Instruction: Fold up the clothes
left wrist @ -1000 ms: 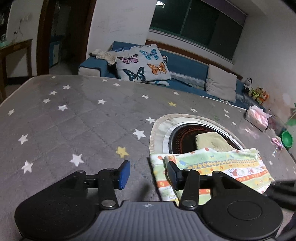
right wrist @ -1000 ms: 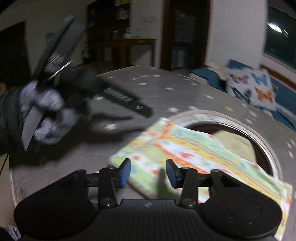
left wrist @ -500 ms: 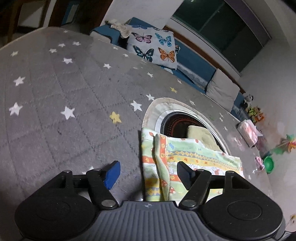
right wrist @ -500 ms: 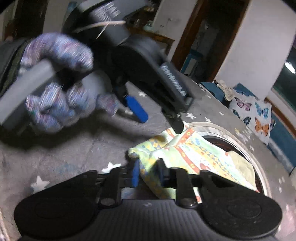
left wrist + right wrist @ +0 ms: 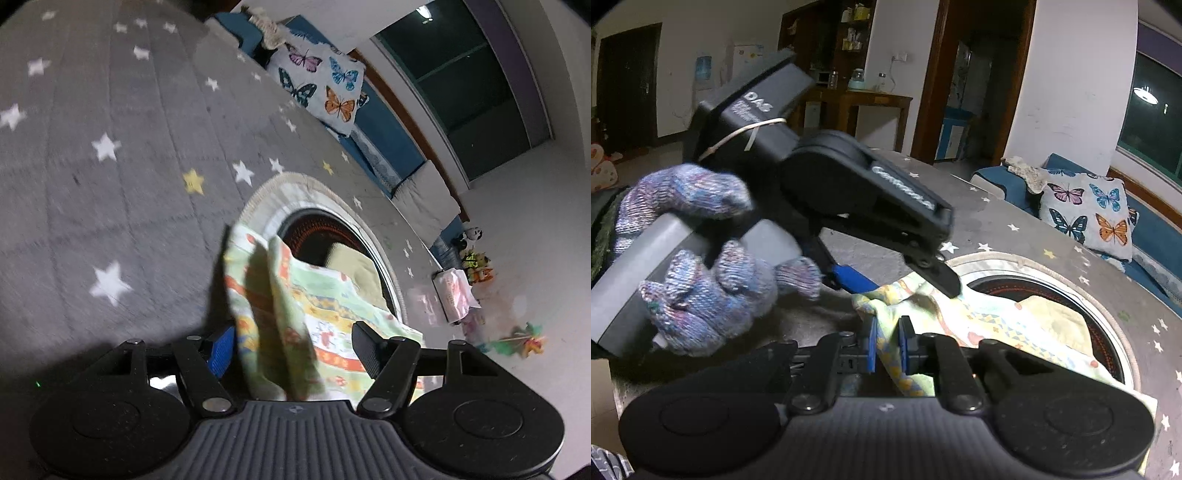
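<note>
A grey star-printed quilted surface (image 5: 110, 192) carries everything, giving a broad flat bed for folding. Near its close edge, overlapping a round fringed mat (image 5: 280, 195), lies the patterned garment (image 5: 332, 314), its corner lifted. The right gripper (image 5: 886, 345) is clenched on that corner, likely to carry it over. The left gripper (image 5: 291, 349) straddles the cloth with jaws apart, unpressed, probably lining up a second hold.

A pale green patterned cloth (image 5: 325, 314) with orange, yellow and white printed bands lies low in the centre of the left wrist frame, partly folded; one corner (image 5: 886, 332) is lifted into a standing ridge, low centre of the right wrist frame, while the rest spreads flat toward the lower right
</note>
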Demonstrator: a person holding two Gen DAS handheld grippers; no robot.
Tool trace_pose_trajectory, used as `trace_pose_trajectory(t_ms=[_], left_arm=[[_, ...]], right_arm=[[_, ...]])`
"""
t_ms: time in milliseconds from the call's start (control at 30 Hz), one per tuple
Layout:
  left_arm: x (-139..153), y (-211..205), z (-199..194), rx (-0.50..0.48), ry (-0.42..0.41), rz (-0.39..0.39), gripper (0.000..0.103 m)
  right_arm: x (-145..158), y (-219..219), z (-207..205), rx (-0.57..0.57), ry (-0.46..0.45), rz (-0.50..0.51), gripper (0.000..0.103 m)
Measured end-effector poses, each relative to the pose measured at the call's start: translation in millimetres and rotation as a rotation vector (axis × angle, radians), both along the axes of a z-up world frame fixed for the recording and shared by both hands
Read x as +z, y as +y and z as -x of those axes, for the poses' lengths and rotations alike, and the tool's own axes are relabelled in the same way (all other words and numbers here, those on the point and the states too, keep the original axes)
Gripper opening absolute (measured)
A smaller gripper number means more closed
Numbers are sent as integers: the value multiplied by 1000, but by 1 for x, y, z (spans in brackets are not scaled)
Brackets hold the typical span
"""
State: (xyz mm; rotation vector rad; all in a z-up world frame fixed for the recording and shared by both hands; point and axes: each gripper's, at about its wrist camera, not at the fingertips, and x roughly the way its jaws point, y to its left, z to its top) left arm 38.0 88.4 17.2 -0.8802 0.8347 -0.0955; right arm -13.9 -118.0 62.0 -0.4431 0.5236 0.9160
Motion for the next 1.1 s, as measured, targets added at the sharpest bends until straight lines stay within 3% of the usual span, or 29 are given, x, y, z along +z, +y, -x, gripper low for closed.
trace_pose_trajectory(t_ms=[100,167,267,533,633,733,900,1000,1100], left_arm=[[-7,-3,-2,11,26,54,49],[-12,-3,-2,27,38,82,26],[-17,-2,0,45,43,107,12],[-18,-2,1,43,50,74,11],[-18,-3,1,42,52,63,11],[-18,-4,1,39,54,50,11],[-18,-5,1,37,55,34,11],[-17,-6,0,32,55,23,11],[-17,-7,0,29,54,15,11]], right_arm=[[2,-3,-1,0,2,-13,11],[2,-5,-1,0,6,-20,11],[1,-4,-2,6,19,-25,11],[2,-38,-13,-92,56,-42,15],[-1,-68,-39,-218,72,-35,16],[-8,-102,-71,-371,83,-22,26],[-23,-156,-120,-588,128,-63,30],[-31,-181,-136,-664,134,-93,41],[-41,-197,-149,-690,195,-150,41]])
